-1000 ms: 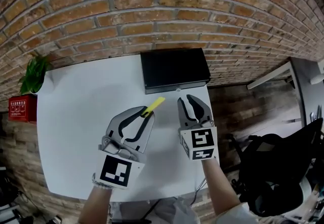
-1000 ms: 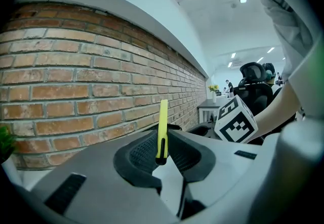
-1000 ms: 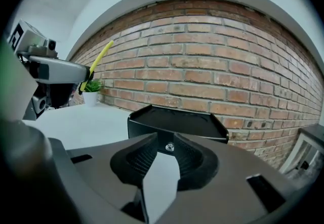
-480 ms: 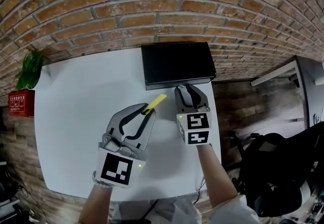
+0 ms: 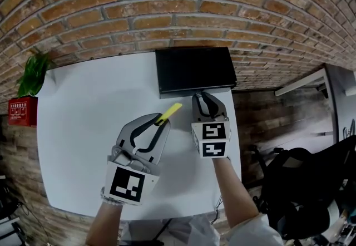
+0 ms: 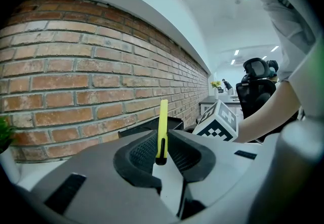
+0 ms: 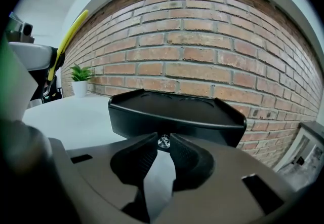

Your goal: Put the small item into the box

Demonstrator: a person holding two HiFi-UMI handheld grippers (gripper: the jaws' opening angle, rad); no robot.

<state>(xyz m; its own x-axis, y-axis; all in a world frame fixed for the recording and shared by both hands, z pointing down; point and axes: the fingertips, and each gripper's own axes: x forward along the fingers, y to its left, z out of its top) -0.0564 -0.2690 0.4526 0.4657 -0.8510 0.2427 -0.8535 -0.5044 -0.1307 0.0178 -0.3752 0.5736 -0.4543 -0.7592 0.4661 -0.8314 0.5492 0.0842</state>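
A thin yellow strip (image 5: 168,113) (image 6: 162,129) sticks up and forward from my left gripper (image 5: 159,122) (image 6: 163,148), which is shut on its lower end above the white table (image 5: 83,128). The black box (image 5: 194,69) (image 7: 174,114) lies closed at the table's far edge against the brick wall. My right gripper (image 5: 204,96) (image 7: 163,143) is at the middle of the box's front face. Its jaws are drawn in on a small shiny knob (image 7: 163,141) there. The left gripper is to the left of the right one, a short way in front of the box.
A potted plant (image 5: 32,75) (image 7: 80,78) stands at the table's far left corner, with a red box (image 5: 19,111) just off the left edge. The table's right edge runs close beside my right arm; a black office chair (image 5: 300,183) stands beyond it.
My right gripper has moved forward to the box's front and its jaws have gone from wide open to drawn in on the knob. The left gripper has held still with the yellow strip.
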